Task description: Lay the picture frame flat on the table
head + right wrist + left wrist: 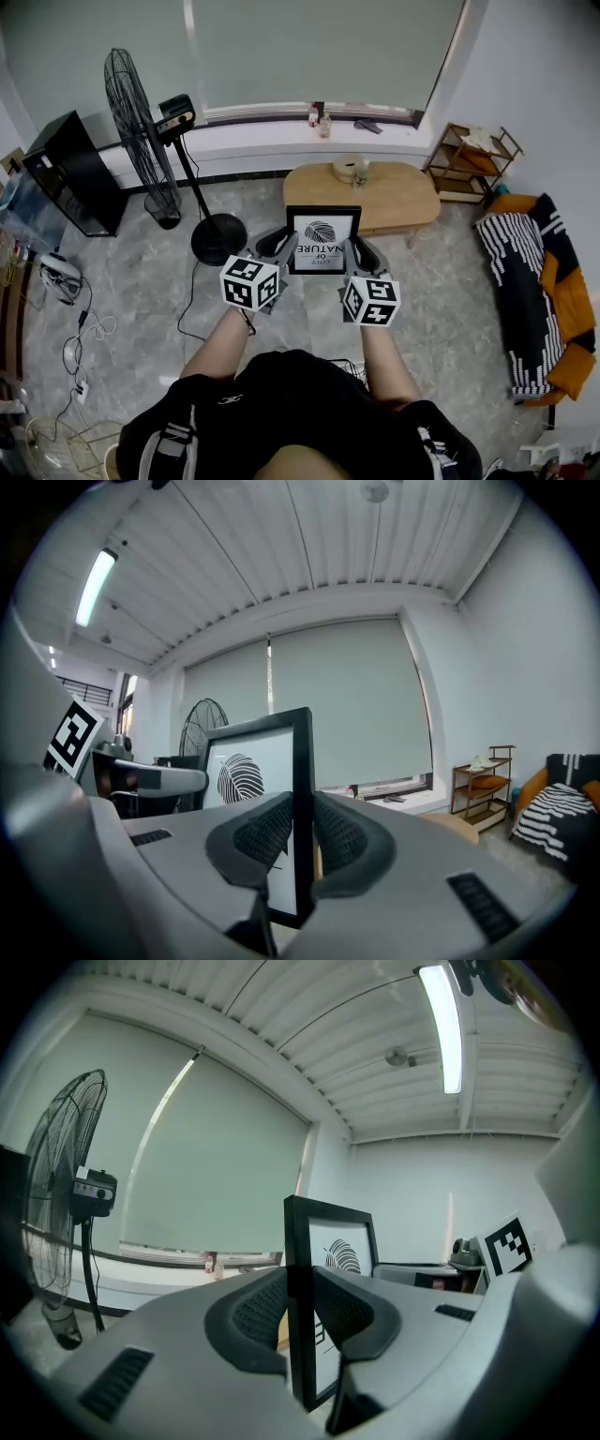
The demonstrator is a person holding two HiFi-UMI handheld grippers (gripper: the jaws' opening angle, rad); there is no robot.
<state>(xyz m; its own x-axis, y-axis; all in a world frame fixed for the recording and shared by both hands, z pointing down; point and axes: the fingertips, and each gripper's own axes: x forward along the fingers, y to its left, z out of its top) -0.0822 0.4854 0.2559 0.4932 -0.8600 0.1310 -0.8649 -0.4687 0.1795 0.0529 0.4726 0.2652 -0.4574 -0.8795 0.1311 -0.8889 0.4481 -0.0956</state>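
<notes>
A black picture frame (322, 239) with a leaf print is held up in the air between both grippers, in front of the oval wooden table (403, 197). My left gripper (281, 246) is shut on the frame's left edge (300, 1316). My right gripper (357, 250) is shut on its right edge (302, 827). In both gripper views the frame stands upright between the ribbed pads (258, 1312) (337, 834), its print side facing the person.
A small round box (349, 167) and a jar stand on the table's far side. A standing fan (150, 141) and its base (217, 239) are to the left, a wooden shelf (469, 159) and a striped couch (534, 291) to the right. Cables lie on the floor at the left.
</notes>
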